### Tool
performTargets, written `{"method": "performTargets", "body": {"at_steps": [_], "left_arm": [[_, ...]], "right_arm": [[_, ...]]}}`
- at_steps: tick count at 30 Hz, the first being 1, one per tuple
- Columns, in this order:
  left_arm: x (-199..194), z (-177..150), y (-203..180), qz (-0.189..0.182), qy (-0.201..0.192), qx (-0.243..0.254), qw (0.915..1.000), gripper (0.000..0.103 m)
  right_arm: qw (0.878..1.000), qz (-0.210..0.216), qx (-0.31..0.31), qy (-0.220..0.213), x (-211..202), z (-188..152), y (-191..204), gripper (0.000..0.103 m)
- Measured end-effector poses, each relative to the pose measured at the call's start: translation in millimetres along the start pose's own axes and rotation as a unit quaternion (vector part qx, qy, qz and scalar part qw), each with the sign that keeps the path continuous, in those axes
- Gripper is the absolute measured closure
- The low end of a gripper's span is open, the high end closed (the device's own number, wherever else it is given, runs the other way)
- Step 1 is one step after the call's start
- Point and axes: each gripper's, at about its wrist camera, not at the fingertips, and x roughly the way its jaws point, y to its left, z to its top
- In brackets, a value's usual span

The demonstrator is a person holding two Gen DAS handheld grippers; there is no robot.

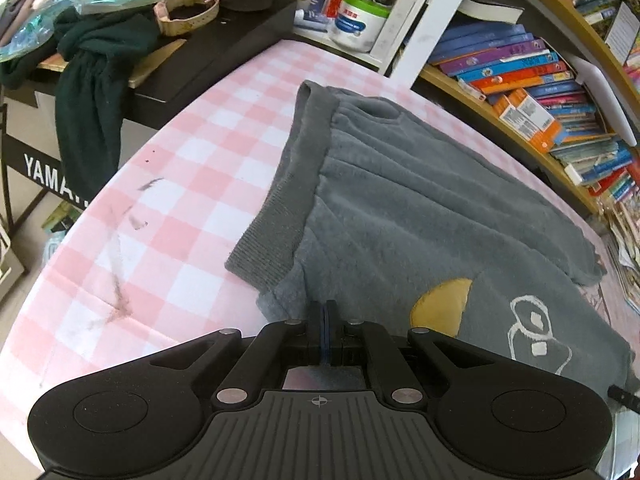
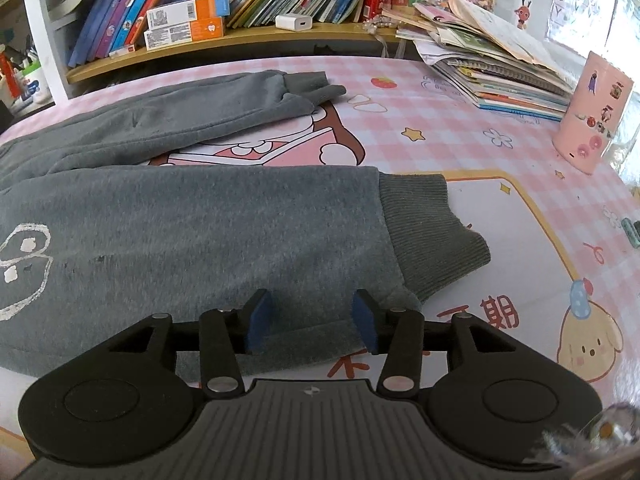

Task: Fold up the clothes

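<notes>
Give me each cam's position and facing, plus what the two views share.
Left wrist: sits on the left gripper, looking down along its shut fingers at the waistband end of the grey trousers; only the gripper shows.
Right wrist: sits on the right gripper, looking down along its open fingers at the near leg's cuff and bookshelf; only the gripper shows.
Shared: the trousers, pink checked table cover, bookshelf.
</notes>
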Motion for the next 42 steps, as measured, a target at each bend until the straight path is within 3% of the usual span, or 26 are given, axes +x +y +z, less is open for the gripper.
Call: {"method": "performTargets", "body": {"at_steps": [5,7,8,10,13,20,25,42], "left_arm": [[-6,1,-1,0.003,-0.003,0.011,0.9999,0.098],[-13,3,-5,0.011,-0.023,0.021,0.9995,0.096],[-19,4,-8,0.017,-0.042,0.027,0.9986,0.093],[-27,7,-14,0.019,-0.074,0.035,0.9965,0.069],[-33,13,-23,0.004,-0.096,0.046,0.9943,0.062],[-23,13,-41,-0.011,-0.079,0.079,0.9937,0.052],[-22,10,-48,-0.014,-0.077,0.107,0.9912,0.033],[-8,6,-66,-0.024,-0.057,0.122,0.9907,0.028]], "right_arm": [[1.000,-0.005,0.009,0.001,-2,2,2,0.056],[1.000,-0.006,0.016,-0.002,-5,3,4,0.055],[1.000,-0.005,0.015,-0.006,-7,4,6,0.054],[1.000,-0.001,0.014,-0.015,-12,7,10,0.053],[1.000,0.006,0.011,-0.027,-18,13,18,0.051],[0.998,0.033,-0.003,-0.046,-30,17,40,0.037],[0.998,0.034,-0.004,-0.043,-32,14,45,0.030],[0.999,0.033,-0.010,-0.034,-29,15,43,0.021]]}}
